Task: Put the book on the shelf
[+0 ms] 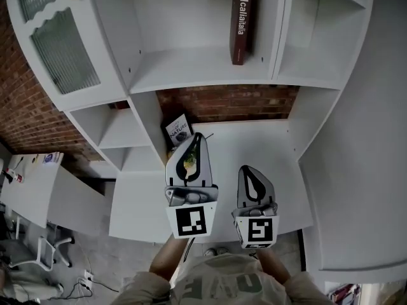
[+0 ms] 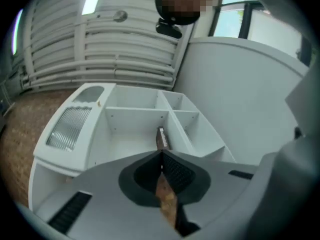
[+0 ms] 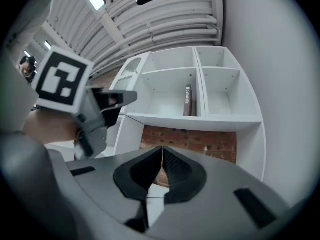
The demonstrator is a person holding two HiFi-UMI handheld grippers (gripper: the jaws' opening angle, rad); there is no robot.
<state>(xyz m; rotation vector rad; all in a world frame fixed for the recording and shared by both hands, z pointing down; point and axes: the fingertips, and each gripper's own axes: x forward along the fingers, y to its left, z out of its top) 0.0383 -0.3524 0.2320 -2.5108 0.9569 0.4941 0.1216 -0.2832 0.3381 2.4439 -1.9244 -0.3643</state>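
Observation:
A dark red book (image 1: 241, 24) stands upright on the upper middle shelf of the white shelf unit (image 1: 191, 68), against its right divider; it also shows in the left gripper view (image 2: 161, 138) and the right gripper view (image 3: 188, 101). A second book (image 1: 179, 129) with a pale cover leans against the divider at the back of the white desk (image 1: 261, 145). My left gripper (image 1: 198, 136) (image 2: 161, 154) is over the desk just in front of that pale book, jaws shut with nothing between them. My right gripper (image 1: 243, 169) (image 3: 161, 149) is beside it, nearer me, also shut and holding nothing.
A cabinet door with ribbed glass (image 1: 57, 43) closes the unit's left side. A brick wall (image 1: 229, 103) backs the desk niche. Small open cubbies (image 1: 114, 129) lie left of the divider. A low white table (image 1: 32, 189) and a chair (image 1: 44, 246) are at far left.

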